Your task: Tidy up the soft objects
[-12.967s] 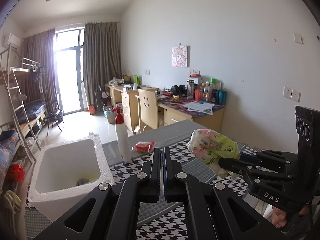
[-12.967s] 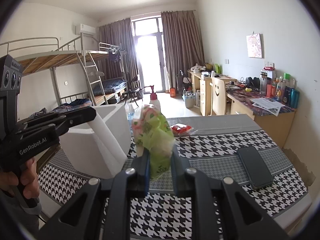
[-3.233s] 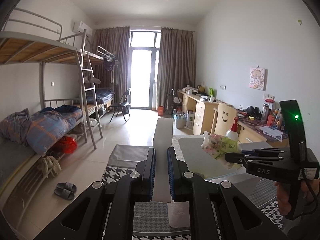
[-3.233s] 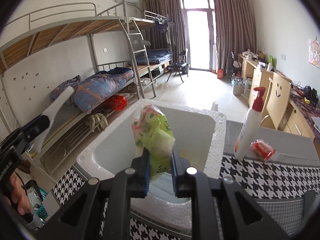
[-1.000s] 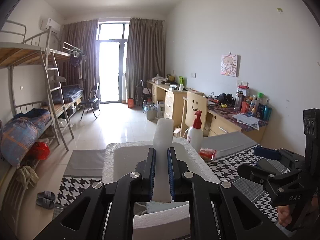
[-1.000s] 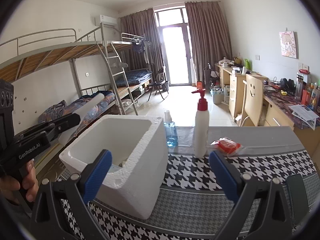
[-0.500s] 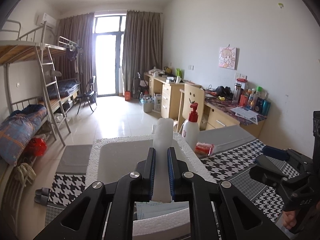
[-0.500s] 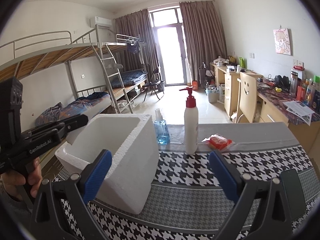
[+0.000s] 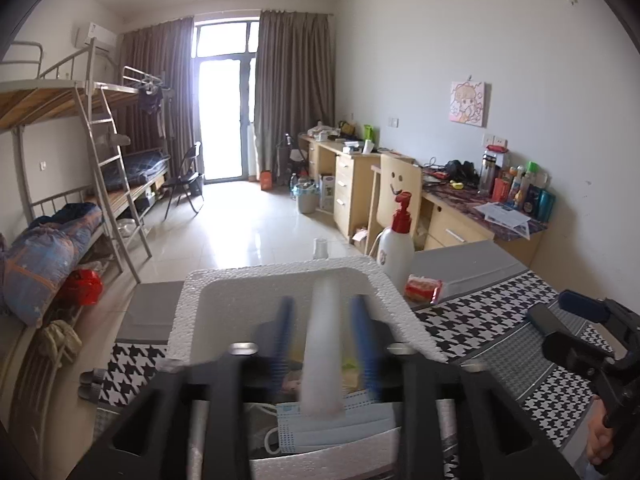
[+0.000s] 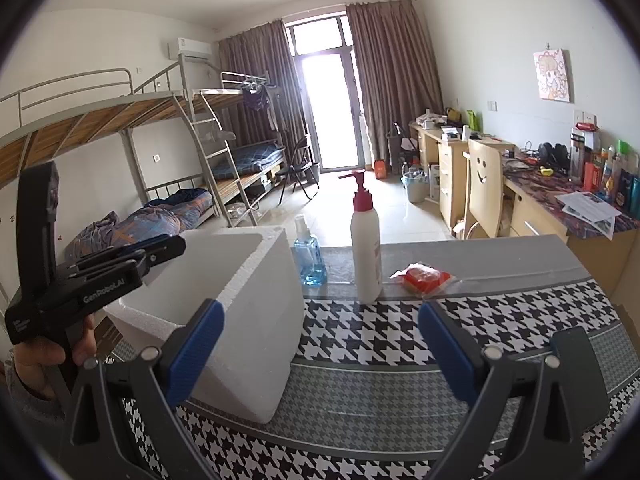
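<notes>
A white soft pack point(image 9: 322, 360), blurred, stands upright between the blue pads of my left gripper point(image 9: 322, 308), with a gap on each side. The jaws are opening and no longer press it. It hangs over the white foam box point(image 9: 280, 272), where a light blue face mask point(image 9: 332, 428) and other soft items lie. From the right wrist view my left gripper point(image 10: 160, 252) reaches over the foam box point(image 10: 256, 300) from the left. My right gripper point(image 10: 320, 340) is wide open and empty, held above the houndstooth cloth to the right of the box.
A white pump bottle with a red top point(image 10: 366, 248), a small blue bottle point(image 10: 308, 256) and a red packet point(image 10: 424, 276) stand behind the box on the table point(image 10: 400, 400). Bunk beds lie to the left, desks along the right wall.
My left jaws have parted from the white pack, which now shows blurred between them. The left gripper came closer over the foam box. The right gripper stays open and nearly still.
</notes>
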`<state>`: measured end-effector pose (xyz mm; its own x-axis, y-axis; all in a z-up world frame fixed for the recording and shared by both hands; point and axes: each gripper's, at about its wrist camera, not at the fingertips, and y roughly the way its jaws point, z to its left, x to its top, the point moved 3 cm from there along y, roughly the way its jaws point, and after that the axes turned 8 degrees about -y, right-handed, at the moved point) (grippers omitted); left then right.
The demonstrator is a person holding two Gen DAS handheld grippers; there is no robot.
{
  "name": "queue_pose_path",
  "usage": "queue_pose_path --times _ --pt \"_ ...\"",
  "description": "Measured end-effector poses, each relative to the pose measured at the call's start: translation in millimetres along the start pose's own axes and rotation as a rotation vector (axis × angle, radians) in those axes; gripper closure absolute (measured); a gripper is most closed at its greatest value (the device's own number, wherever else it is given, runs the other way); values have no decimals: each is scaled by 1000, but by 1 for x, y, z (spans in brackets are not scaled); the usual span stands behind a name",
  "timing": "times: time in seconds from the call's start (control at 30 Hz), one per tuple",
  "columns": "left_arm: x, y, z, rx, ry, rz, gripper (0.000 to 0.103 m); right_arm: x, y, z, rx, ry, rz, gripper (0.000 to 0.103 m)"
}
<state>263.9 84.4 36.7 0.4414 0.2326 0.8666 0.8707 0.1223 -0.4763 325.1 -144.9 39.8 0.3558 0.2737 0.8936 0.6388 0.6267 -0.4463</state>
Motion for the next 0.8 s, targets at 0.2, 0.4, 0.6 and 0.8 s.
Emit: queue_pose_path --times 0.2,0.4,0.6,0.8 --pt "0 -11 6 24 -14 -40 10 0 -3 0 -4 -1 -7 4" --pt "1 -21 7 43 -28 -73 1 1 -8 3 -13 -16 -15 4" --pt "-2 -32 6 52 -30 -86 1 2 -13 8 -11 -29 -28 4" --pt "-5 -46 2 46 -29 -104 1 3 -19 14 -6 -38 -36 4"
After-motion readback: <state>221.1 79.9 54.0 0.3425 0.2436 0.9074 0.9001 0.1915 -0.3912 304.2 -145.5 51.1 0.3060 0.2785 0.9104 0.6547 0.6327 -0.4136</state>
